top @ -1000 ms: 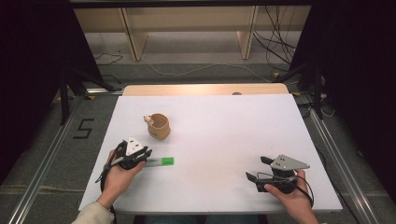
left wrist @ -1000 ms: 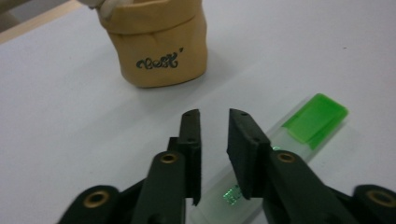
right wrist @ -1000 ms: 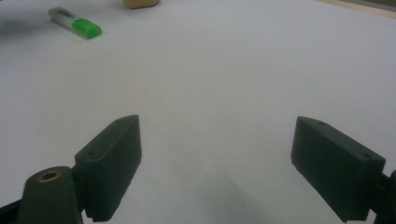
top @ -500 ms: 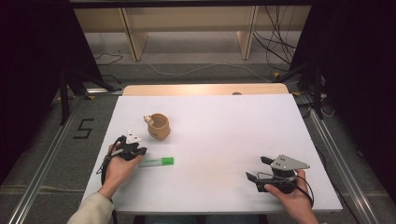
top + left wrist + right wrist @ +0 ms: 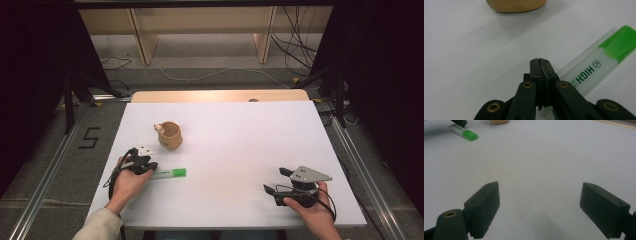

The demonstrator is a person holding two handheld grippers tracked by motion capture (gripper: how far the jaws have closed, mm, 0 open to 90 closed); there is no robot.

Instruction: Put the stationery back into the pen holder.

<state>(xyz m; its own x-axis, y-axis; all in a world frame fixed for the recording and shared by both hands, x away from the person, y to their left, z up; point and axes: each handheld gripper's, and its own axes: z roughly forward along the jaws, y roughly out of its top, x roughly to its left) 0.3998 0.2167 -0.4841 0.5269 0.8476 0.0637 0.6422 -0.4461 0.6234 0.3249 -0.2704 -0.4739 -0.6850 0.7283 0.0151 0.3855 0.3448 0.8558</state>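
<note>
A green-capped highlighter (image 5: pixel 167 173) is seen lying flat on the white desk (image 5: pixel 240 150), just in front of a tan cup (image 5: pixel 170 135) that stands upright on the side of the highlighter away from the person. The left hand-held gripper (image 5: pixel 146 167) is set at the uncapped end of the highlighter. Its jaws have just been closing, and in the left gripper view they are pressed together with no gap between them; the highlighter (image 5: pixel 596 67) is seen beside and beneath them rather than between them, so no hold on it can be made out. The right hand-held gripper (image 5: pixel 277 182) is held well away from the highlighter, toward the opposite side of the desk, with its jaws spread wide over bare desk and nothing between them.

The work is judged to be at an early stage: the highlighter has been reached but not lifted, and the cup is untouched. If the highlighter is meant for the cup, a proper grip, a lift and the placing are all left to be done.
</note>
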